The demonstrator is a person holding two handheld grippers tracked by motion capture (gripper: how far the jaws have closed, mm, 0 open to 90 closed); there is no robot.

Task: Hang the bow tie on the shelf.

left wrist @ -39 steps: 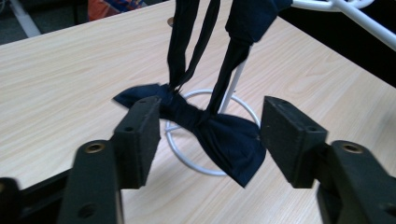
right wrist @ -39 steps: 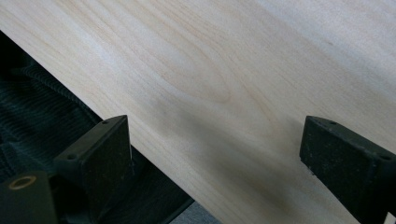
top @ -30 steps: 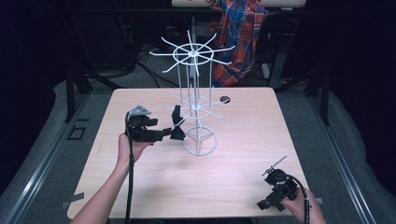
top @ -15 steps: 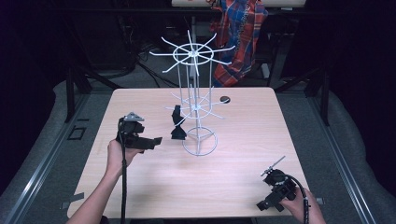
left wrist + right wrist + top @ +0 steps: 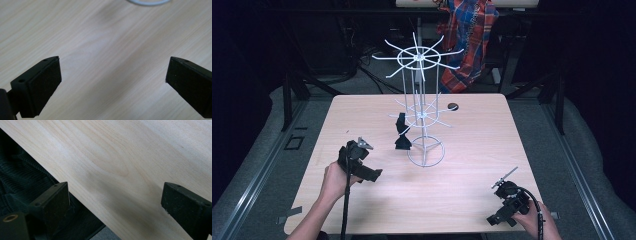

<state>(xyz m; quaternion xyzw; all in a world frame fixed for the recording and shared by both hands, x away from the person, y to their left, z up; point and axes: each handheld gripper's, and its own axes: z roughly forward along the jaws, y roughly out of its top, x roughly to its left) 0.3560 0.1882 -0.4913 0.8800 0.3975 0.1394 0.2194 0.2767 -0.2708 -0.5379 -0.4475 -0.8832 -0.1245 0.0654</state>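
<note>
A white wire rack (image 5: 424,115) with two tiers of spoke arms stands on a ring base (image 5: 425,153) at the middle of the wooden table (image 5: 472,150). A black item (image 5: 402,132) hangs from a lower arm on the rack's left side. My left gripper (image 5: 373,174) is held left of and nearer than the rack, apart from the black item. It is open over bare wood (image 5: 112,67), with the base ring's (image 5: 147,2) edge at the top of its view. My right gripper (image 5: 493,219) is open at the front right edge, with nothing between its jaws (image 5: 115,192).
A small dark round object (image 5: 453,106) lies on the table behind the rack. A plaid cloth (image 5: 469,40) hangs beyond the far edge. Dark corduroy fabric (image 5: 22,177) lies below the table's front edge in the right gripper view. Metal rails run along both sides.
My left gripper has drawn back from the black item on the rack, toward the front left. The item stays hanging on the rack. The right gripper has not moved.
</note>
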